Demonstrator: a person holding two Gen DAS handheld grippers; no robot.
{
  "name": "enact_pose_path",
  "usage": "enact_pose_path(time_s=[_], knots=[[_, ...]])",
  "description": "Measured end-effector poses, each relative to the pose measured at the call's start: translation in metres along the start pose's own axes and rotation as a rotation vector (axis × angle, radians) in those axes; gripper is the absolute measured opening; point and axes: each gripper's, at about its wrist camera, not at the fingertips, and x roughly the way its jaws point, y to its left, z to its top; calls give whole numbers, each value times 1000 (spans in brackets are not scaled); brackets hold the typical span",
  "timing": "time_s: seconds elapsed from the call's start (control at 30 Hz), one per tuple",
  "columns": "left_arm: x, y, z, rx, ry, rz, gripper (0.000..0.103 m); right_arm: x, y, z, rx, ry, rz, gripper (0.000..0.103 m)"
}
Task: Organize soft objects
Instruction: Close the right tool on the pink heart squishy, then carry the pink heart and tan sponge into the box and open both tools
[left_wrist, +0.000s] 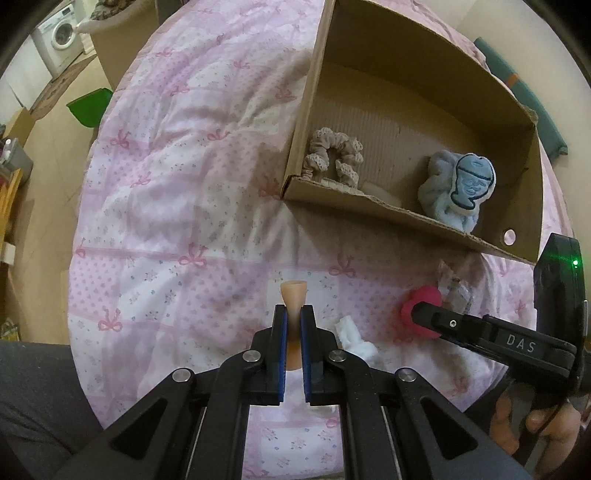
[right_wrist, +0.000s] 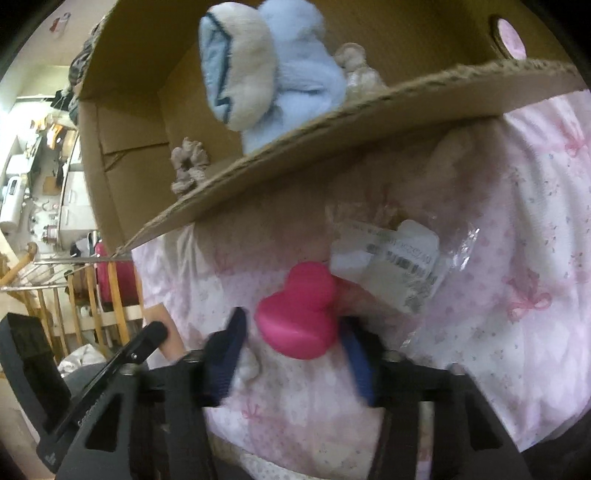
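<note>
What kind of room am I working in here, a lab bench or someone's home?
Most likely a home, working on a bed: the surface is a pink bow-print quilt, a washing machine stands in the background, and wooden stair railings show beside the bed.

Right wrist view blurred: whether the blue pads touch the pink toy unclear. Label print on the plastic bag at 1 o'clock unreadable. Cardboard box cut off at 12. Peach piece half hidden between left gripper fingers.
</note>
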Motion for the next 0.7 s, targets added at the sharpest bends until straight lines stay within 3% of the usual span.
enact_pose_path(time_s=[0.7], knots=[[-5,8,-4,5,-34,46,6,-20,15,-24,-123,-51,-24,46]])
